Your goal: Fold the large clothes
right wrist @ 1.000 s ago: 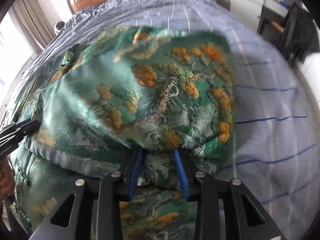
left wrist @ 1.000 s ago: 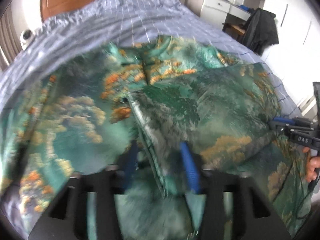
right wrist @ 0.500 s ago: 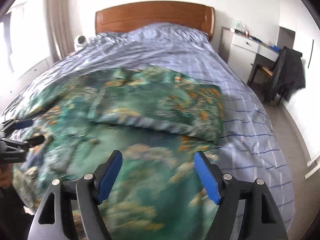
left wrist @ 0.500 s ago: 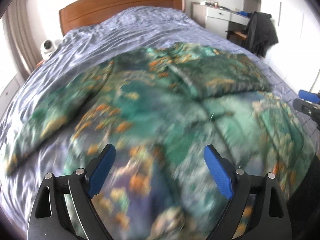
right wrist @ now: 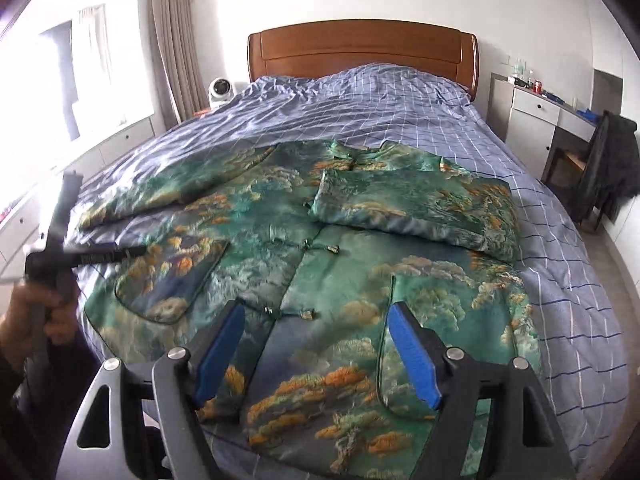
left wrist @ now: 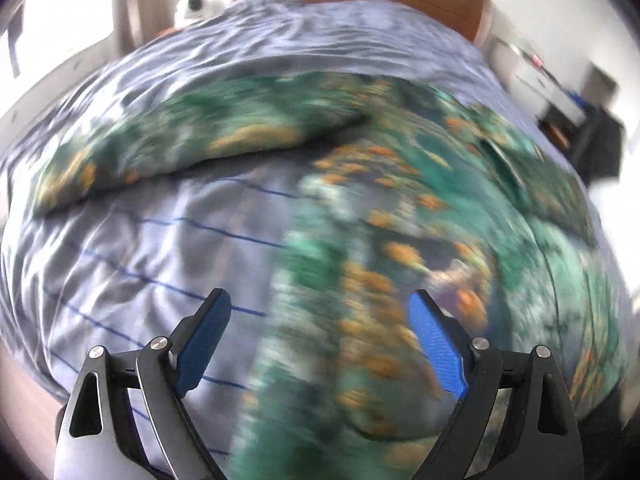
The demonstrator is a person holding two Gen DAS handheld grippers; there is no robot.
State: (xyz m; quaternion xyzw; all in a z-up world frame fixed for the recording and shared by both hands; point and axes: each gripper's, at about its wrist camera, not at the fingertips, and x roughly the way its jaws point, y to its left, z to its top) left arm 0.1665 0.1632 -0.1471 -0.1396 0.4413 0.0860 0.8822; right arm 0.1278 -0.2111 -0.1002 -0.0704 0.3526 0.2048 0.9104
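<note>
A wide bed (right wrist: 400, 120) with a blue checked cover filled most of the right wrist view, its wooden headboard (right wrist: 360, 48) at twelve o'clock against the wall. Spread flat over the near half of the bed lay a large green jacket (right wrist: 280, 232) patterned with orange trees and pale clouds, front side up. One sleeve (right wrist: 420, 208) lay folded across the chest toward two o'clock, while the other sleeve (right wrist: 180, 184) stretched out toward ten o'clock. A white bench (right wrist: 536, 124) with drawers stood at two o'clock beside the bed, and a dark garment (right wrist: 612, 160) hung over a chair at three o'clock. A small white fan (right wrist: 220, 90) sat at eleven o'clock near the curtain (right wrist: 172, 40). The right hand-held gripper (right wrist: 316, 352) hovered above the jacket's lower front at six o'clock, released, its jaws just opened and nothing between the blue pads. The left hand-held gripper (left wrist: 320, 336) was likewise released after opening, empty, above the jacket's edge where it met the bed cover; its own view was badly blurred. In the right wrist view it showed at nine o'clock, gripped by a person's hand (right wrist: 40, 316).
</note>
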